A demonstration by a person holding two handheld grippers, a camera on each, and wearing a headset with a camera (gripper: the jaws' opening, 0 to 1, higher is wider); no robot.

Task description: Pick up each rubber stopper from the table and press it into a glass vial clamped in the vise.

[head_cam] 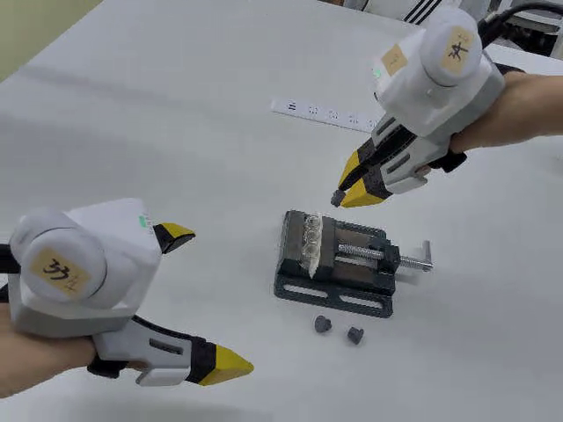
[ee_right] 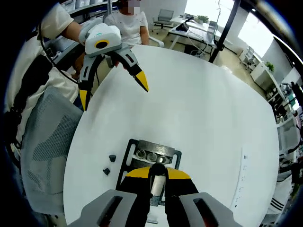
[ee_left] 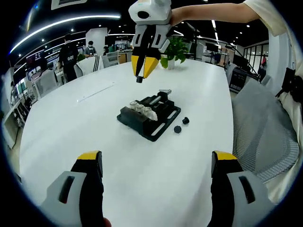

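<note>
I'm holding the right gripper (head_cam: 346,194) above the black metal vise (head_cam: 339,286), its yellow-tipped jaws pinching a small dark rubber stopper (head_cam: 337,200). Clear glass vials (head_cam: 311,243) are standing clamped in the vise. Two more round, dark stoppers (head_cam: 323,324) are lying on the smooth white table (head_cam: 176,132) just beside the vise. The left gripper (head_cam: 201,299) is hovering well apart from the vise, jaws spread wide, gripping nothing.

A white power strip (head_cam: 327,115) lies flat at twelve o'clock in the head view. In the left gripper view, a potted plant (ee_left: 176,49) stands at twelve o'clock and a grey mesh chair (ee_left: 265,130) at three o'clock.
</note>
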